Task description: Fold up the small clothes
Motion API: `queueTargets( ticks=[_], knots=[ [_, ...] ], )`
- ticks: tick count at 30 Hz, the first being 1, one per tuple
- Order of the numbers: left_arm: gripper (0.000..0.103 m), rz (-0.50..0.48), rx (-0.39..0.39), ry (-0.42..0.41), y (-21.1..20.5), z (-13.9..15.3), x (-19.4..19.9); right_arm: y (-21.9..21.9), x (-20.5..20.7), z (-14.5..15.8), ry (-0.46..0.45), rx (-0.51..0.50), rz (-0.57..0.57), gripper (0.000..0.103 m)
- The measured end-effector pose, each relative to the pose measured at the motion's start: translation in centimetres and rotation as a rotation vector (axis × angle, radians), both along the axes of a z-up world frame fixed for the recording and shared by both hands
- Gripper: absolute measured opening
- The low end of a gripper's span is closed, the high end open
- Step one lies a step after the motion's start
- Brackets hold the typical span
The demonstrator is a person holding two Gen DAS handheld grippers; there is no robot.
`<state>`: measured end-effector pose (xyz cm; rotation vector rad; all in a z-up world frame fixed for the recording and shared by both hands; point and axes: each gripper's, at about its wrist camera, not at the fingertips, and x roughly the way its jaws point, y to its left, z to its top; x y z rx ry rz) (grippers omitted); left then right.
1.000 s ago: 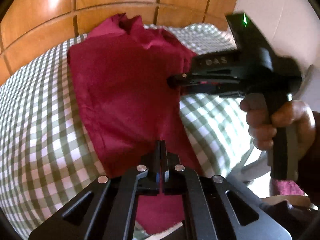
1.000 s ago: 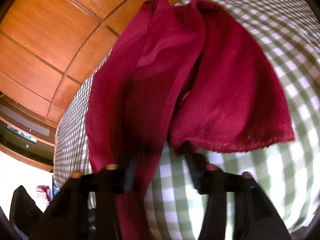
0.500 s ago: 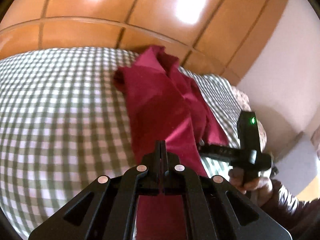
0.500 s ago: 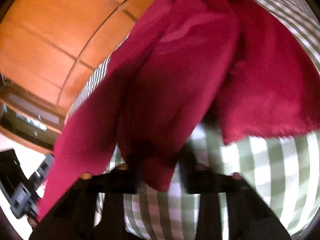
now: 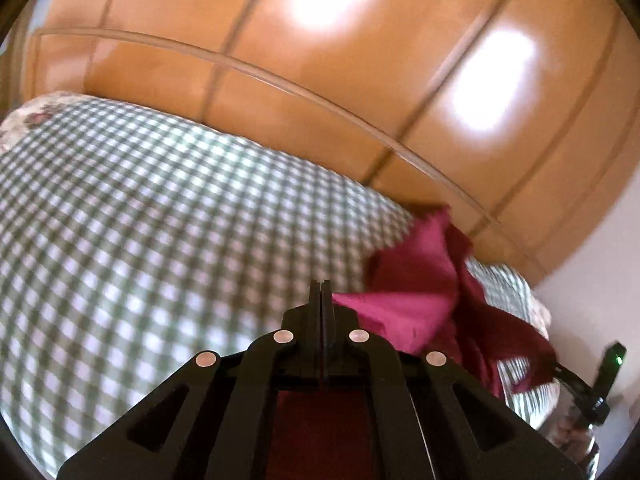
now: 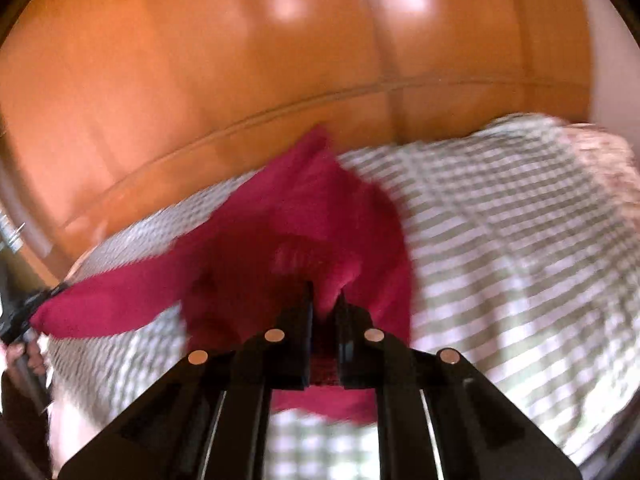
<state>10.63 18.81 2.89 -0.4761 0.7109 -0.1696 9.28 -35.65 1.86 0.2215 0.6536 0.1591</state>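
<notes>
Here, red cloth (image 6: 304, 232) stretches between both hand-held grippers.

Hidden, cropped and blurred parts of the fold

The right wrist view is motion-smeared: the checked bedspread (image 6: 500, 240) reads as stripes, and the red garment (image 6: 320, 216) loses its edges. The left gripper (image 6: 16, 312) is cut by that frame's left edge; the right gripper (image 5: 600, 384) sits tiny and dim at the left wrist view's right rim. Cloth beneath the left gripper's own body (image 5: 320, 420) is mostly covered.
</notes>
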Motion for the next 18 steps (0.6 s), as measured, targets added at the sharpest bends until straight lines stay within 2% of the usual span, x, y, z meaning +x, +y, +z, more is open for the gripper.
queueTargets(
  ticks=[3,9,14,16,18],
  knots=[
    [0.0,0.064,0.031,0.016,1.7,0.3,1.9,-4.7,1.9,0.7,0.004,-0.017,-0.134,0.008],
    [0.0,0.186,0.111,0.064,4.8,0.8,5.9,-12.9,5.7,0.3,0.056,-0.075,-0.387,0.008],
    [0.0,0.275,0.182,0.119,6.9,0.5,9.6,-17.9,9.3,-0.8,0.133,-0.125,-0.529,0.008],
    [0.0,0.302,0.209,0.142,7.4,0.2,11.0,-18.9,9.8,-1.2,0.158,-0.125,-0.56,0.014],
    [0.0,0.324,0.221,0.154,7.6,-0.1,11.8,-19.4,10.3,-1.6,0.163,-0.128,-0.582,0.044]
  ],
)
